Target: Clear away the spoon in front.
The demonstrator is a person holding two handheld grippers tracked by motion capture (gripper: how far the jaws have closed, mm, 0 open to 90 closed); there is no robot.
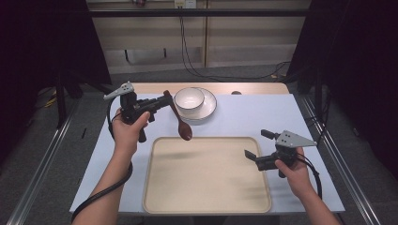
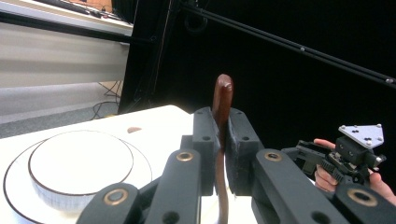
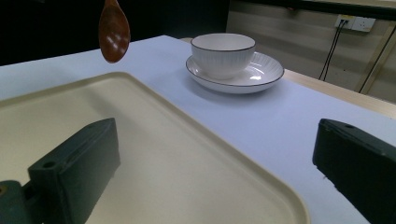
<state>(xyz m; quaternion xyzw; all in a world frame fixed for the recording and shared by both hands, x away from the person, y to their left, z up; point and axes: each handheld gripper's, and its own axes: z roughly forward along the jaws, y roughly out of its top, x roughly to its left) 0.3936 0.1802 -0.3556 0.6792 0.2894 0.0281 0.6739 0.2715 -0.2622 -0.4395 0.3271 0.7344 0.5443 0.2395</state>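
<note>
Fingers, L gripper [image 1: 164,101]: shut tight on the handle of the wooden spoon [image 1: 179,118], pads [image 2: 205,140] clamped either side of the shaft near its upper end. R gripper [image 1: 256,146] — spread wide, nothing between, hovering at the tray's right edge.

Items, largest first:
1. Table [image 1: 281,117] — pale blue top.
2. Tray [image 1: 206,176] — cream, bare, front centre.
3. Plate [image 1: 209,108] — white, dark rim, behind the tray.
4. Bowl [image 1: 189,99] — white, sitting on the plate.
5. Spoon — in the air, bowl end over the tray's back-left rim, just left of the plate.

Spoon axis: steep, handle tip up toward the far side, bowl end hanging down toward me.

Step as I read it: set the spoon down, tray or bowl I can't say. I'd keep the grip firm, move slow so it doesn't pivot in the pads, lower the bowl end till it rests, then let go.
</note>
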